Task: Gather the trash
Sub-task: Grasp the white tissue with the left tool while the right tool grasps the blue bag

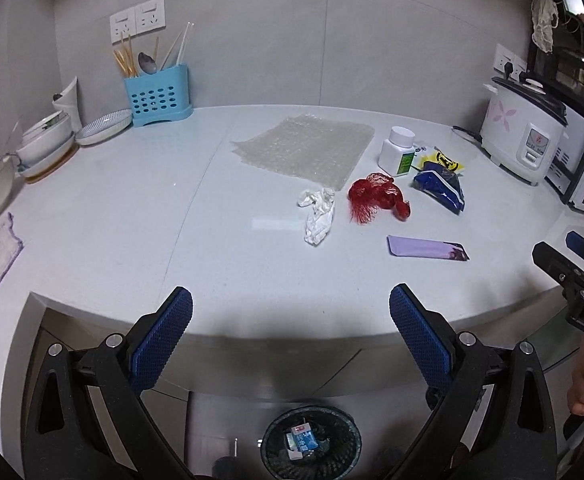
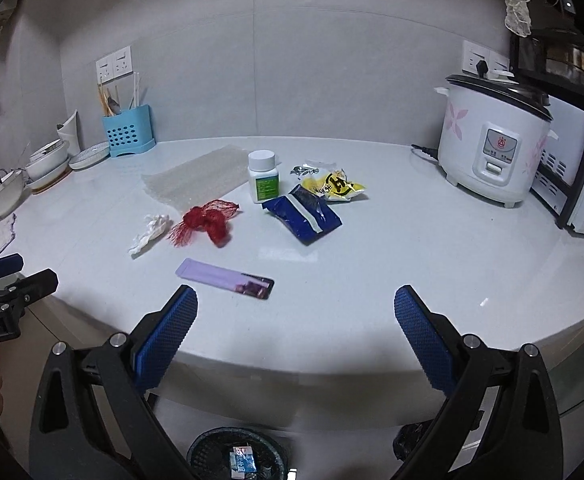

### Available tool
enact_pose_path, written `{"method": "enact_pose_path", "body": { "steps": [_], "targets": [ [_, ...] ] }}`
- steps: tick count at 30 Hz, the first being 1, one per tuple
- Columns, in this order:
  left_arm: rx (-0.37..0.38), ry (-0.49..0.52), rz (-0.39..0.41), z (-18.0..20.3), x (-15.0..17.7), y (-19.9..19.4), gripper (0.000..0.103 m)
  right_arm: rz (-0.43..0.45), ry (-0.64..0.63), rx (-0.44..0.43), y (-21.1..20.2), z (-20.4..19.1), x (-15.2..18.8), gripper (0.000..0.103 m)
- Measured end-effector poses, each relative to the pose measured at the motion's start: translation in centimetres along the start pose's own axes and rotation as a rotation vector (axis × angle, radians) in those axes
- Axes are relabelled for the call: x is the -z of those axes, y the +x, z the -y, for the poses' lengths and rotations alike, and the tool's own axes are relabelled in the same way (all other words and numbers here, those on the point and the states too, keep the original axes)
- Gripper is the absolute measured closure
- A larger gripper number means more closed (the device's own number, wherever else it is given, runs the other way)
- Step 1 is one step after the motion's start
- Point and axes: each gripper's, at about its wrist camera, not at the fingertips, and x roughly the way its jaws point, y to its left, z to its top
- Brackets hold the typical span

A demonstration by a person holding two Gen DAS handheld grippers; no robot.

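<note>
White countertop [image 1: 132, 208] curves across both views, and the red mesh net [image 1: 376, 196] near its middle serves as the anchor for everything else. Far to the left of the net, against the wall, stand stacked bowls [image 1: 46, 136], a plate [image 1: 104, 127] and a blue utensil holder [image 1: 158, 96]. Just left of the net lies a crumpled white tissue [image 1: 318, 214]; behind both spreads a sheet of bubble wrap [image 1: 304, 146]. In front of the net, towards the counter edge, lies a flat lilac wrapper [image 1: 426, 247]. Behind and right of the net stands a white pill bottle [image 1: 398, 151], with a blue snack bag [image 1: 440, 186] and a yellow wrapper [image 2: 334, 186] beside it. Far right sits a rice cooker [image 2: 492, 144]. Below the counter edge, on the floor, a dark mesh bin [image 1: 312, 440] holds a small carton.

Left gripper [image 1: 290, 340] and right gripper [image 2: 296, 340] both hover before the counter edge, jaws spread wide, holding nothing.
</note>
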Motion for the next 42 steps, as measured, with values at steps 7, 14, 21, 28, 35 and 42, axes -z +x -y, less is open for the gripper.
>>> {"method": "enact_pose_path", "body": {
  "steps": [7,14,21,28,35,42],
  "targets": [
    [-0.001,0.001,-0.052,0.1,-2.9,5.8,0.006,-0.048,-0.024,0.013,5.7,0.6,-3.1,0.008],
    [-0.002,0.004,-0.106,0.4,-5.6,10.3,0.007,-0.127,-0.004,0.004,11.3,1.7,-6.1,0.008],
    [-0.019,0.029,-0.147,1.2,-7.6,12.9,0.007,-0.205,0.02,-0.028,15.7,2.1,-7.8,0.008],
    [-0.043,0.036,-0.192,1.5,-8.0,15.1,0.011,-0.25,0.031,-0.021,18.3,1.7,-8.2,0.008],
    [-0.043,0.028,-0.228,1.4,-8.2,16.5,0.02,-0.27,0.058,-0.025,19.6,1.5,-7.9,0.018],
    [-0.05,0.007,-0.229,1.2,-8.4,16.3,0.059,-0.29,0.075,-0.013,20.2,1.6,-8.0,0.041]
  ]
}}
